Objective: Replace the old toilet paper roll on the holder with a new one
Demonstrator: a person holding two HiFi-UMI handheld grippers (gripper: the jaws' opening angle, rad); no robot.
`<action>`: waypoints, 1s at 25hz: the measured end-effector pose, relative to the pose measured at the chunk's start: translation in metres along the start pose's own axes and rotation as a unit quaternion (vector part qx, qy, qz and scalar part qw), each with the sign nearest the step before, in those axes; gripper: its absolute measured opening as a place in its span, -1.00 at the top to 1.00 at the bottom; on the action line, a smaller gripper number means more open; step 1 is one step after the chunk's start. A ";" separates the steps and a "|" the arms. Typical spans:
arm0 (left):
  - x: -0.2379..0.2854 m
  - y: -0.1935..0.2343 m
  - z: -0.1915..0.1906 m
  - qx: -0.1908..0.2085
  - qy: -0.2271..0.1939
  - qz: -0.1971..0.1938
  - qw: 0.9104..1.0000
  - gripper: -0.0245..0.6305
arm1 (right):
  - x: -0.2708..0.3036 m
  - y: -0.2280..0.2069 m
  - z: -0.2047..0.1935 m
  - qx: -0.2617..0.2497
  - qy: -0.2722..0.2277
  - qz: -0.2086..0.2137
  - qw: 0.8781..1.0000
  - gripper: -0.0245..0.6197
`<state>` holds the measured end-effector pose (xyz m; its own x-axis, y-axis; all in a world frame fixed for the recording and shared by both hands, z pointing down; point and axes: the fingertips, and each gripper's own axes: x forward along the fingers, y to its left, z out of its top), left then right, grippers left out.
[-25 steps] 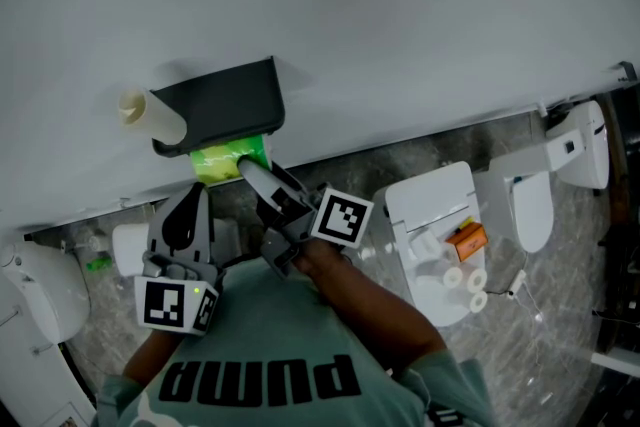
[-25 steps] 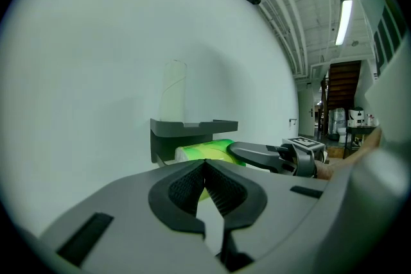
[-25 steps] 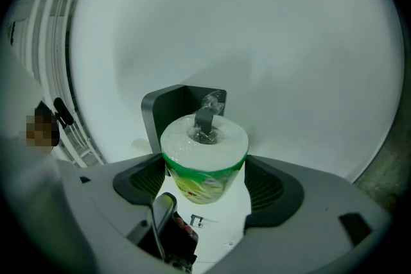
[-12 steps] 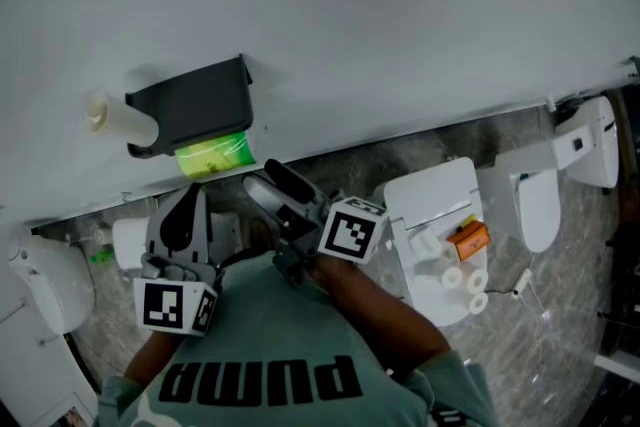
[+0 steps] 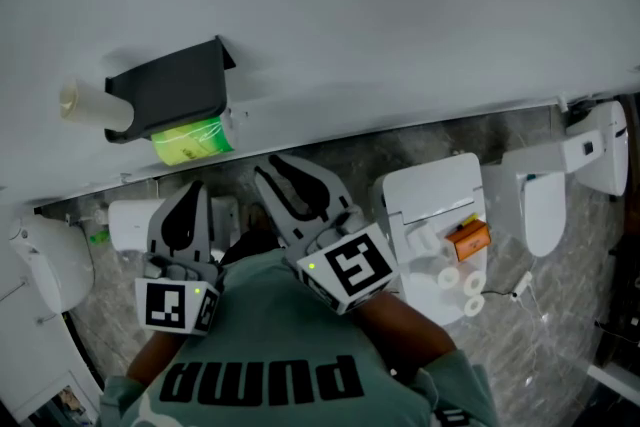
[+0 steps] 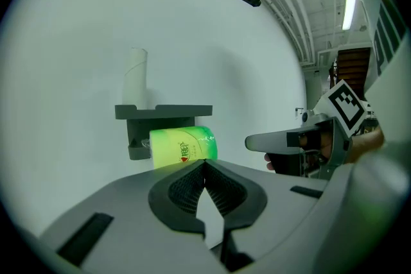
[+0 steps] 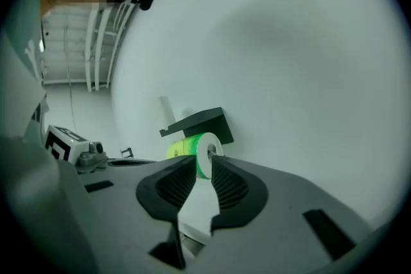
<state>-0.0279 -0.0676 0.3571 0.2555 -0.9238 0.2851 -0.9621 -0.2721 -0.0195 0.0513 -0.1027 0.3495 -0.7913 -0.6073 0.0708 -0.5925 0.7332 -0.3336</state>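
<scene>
A dark grey holder point(image 5: 170, 95) hangs on the white wall, and a green-wrapped toilet roll point(image 5: 190, 140) sits on its spindle under the cover. A bare cardboard tube point(image 5: 85, 103) stands on the holder's top at its left end. My right gripper point(image 5: 283, 167) floats clear of the roll, to its right. Its jaws have just been closing and stand open by a narrow gap with nothing between them. My left gripper point(image 5: 187, 190) is shut and empty, just below the roll. The left gripper view shows the roll point(image 6: 183, 145), the holder point(image 6: 164, 112) and the tube point(image 6: 136, 74) beyond its tips point(image 6: 204, 163). The right gripper view shows the roll point(image 7: 186, 149) end-on past its tips point(image 7: 203, 160).
A white toilet tank point(image 5: 430, 205) to the right carries an orange item point(image 5: 467, 240) and small white rolls point(image 5: 455, 280). Another white toilet point(image 5: 540, 205) stands further right, and one point(image 5: 40, 275) at the left. The floor is grey speckled stone.
My right gripper drew back from the green roll, rolled over so its marker cube faces up, and its jaws narrowed. The holder drifted left in the head view. The left gripper barely shifted.
</scene>
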 end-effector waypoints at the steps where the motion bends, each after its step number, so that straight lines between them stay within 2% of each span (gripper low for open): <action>1: -0.001 -0.002 -0.003 -0.002 0.003 0.004 1.000 0.92 | -0.002 0.000 0.001 -0.020 0.001 -0.005 1.000 0.71; 4: -0.001 -0.009 -0.009 -0.015 0.003 0.013 1.000 0.92 | -0.007 0.001 -0.002 -0.055 0.009 -0.006 0.998 0.90; 11: -0.009 -0.026 -0.014 -0.019 -0.005 0.023 1.000 0.92 | -0.023 0.006 -0.017 -0.094 0.044 0.005 0.995 0.90; 19: -0.019 -0.053 -0.001 0.014 -0.027 -0.018 0.999 0.92 | -0.053 0.012 -0.013 -0.121 0.037 -0.022 0.992 0.90; 25: -0.052 -0.068 -0.011 0.025 -0.029 -0.042 0.998 0.92 | -0.077 0.034 -0.016 -0.104 0.007 -0.055 0.993 0.90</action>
<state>0.0230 0.0021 0.3546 0.3408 -0.9109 0.2326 -0.9316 -0.3605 -0.0470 0.0894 -0.0262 0.3472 -0.7215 -0.6837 0.1099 -0.6924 0.7110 -0.1227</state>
